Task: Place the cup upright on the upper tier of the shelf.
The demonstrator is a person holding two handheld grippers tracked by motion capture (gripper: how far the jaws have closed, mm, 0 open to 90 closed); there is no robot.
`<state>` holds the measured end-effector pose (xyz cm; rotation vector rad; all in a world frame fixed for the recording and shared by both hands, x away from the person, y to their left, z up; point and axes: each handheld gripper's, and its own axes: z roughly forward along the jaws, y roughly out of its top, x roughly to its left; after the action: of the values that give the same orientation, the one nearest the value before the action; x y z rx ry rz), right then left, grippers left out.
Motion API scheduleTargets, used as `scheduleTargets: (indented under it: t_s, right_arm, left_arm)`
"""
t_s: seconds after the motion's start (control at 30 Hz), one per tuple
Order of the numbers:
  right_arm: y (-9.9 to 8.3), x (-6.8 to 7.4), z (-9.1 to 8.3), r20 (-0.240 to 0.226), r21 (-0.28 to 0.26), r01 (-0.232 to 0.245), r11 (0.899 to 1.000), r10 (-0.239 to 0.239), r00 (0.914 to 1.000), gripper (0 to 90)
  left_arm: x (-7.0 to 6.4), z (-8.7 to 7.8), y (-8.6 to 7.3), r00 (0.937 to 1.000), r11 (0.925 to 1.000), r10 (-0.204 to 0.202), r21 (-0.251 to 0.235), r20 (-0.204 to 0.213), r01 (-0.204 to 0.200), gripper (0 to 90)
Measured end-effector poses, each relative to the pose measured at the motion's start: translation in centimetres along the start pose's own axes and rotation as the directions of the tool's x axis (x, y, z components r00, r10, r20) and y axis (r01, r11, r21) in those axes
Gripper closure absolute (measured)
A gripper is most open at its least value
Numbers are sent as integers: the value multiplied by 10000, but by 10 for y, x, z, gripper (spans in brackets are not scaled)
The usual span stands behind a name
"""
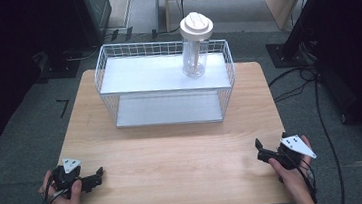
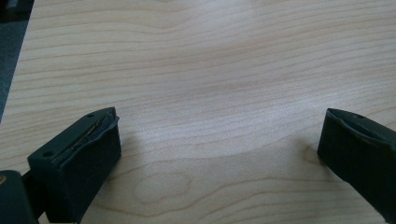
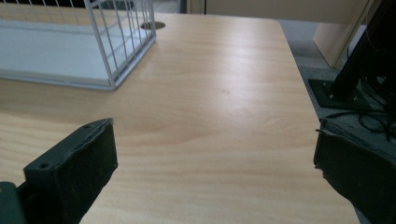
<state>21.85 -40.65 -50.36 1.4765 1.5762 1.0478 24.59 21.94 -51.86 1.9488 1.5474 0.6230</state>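
Both grippers idle at the near edge of the table [image 1: 173, 148]: left gripper [image 1: 96, 178] at about 7 o'clock, right gripper [image 1: 261, 150] at about 5, each with jaws spread wide and nothing between them; the gripper views confirm bare wood in both gaps. The thing to go for looks like the clear bottle [image 1: 194, 55] with the wide white lid [image 1: 196, 25], standing upright on the top shelf of the white wire rack [image 1: 164, 81] at roughly 1 o'clock, far side of the table, well apart from me. Risks as I judge them: bottle is tall, top-heavy with that lid, and probably slick plastic; a glancing jaw will tip it against the wire rim or over the back edge onto the floor. It sits inside the raised wire rim, so a flat approach snags a jaw on the mesh; I'd need to come in over the rim and grip the body below the lid, not the lid itself, which may turn or pop. The right side is closer but its cable trails off the 5 o'clock corner and could drag. Room: wide open wood between me and the rack, nothing to dodge. Tight spots are the rack's right wall [image 3: 126, 37], close to the table's 3 o'clock edge, and my own grippers sitting just beside the near edge.
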Motion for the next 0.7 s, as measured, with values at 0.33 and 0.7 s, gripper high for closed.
scheduleTargets:
  t_s: [0.33,0.7]
  right_arm:
    - [-23,-16,-13,260,1003,-275,9946,250,9993,0]
    - [-30,-28,-21,-18,2655,-476,9629,498,9988,0]
  left_arm:
    - [0,0,0,10000,10000,1,3,0,-1,0]
    - [0,0,0,10000,10000,-3,-1,1,3,0]
